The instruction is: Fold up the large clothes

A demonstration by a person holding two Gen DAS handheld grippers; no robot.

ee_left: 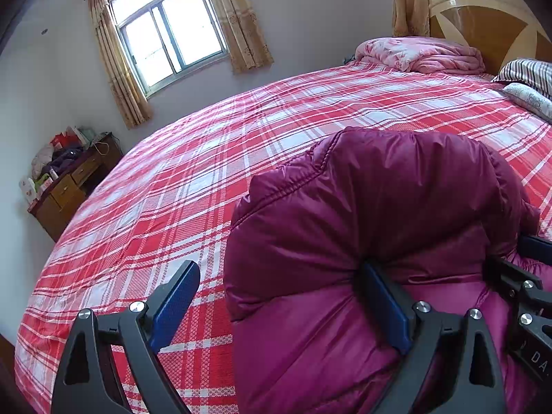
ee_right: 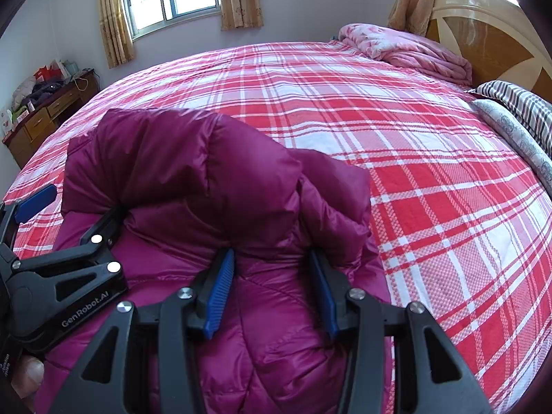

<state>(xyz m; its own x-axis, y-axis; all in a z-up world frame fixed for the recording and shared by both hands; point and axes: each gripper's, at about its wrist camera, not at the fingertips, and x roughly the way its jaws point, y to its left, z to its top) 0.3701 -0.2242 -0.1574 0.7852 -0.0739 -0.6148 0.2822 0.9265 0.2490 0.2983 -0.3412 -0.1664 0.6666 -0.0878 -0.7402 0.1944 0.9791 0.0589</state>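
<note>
Your magenta down jacket (ee_right: pixel 214 186) lies on the red plaid bedsheet (ee_right: pixel 431 179), its far part doubled back into a puffy roll. It looks light, springy and slick, so take hold at stitched seams or the hem. Your left gripper (ee_left: pixel 279 296) stands wide apart, one finger dug into the roll, while your right gripper (ee_right: pixel 272 269) is half closed, seemingly pinching a ridge of quilting.

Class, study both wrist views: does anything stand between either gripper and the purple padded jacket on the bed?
Nothing visible does. The right gripper has a bunched fold of the purple padded jacket between its fingers. The left gripper stands open at the jacket's edge, one finger pressed into the fabric, the other over the plaid bedsheet.
</note>
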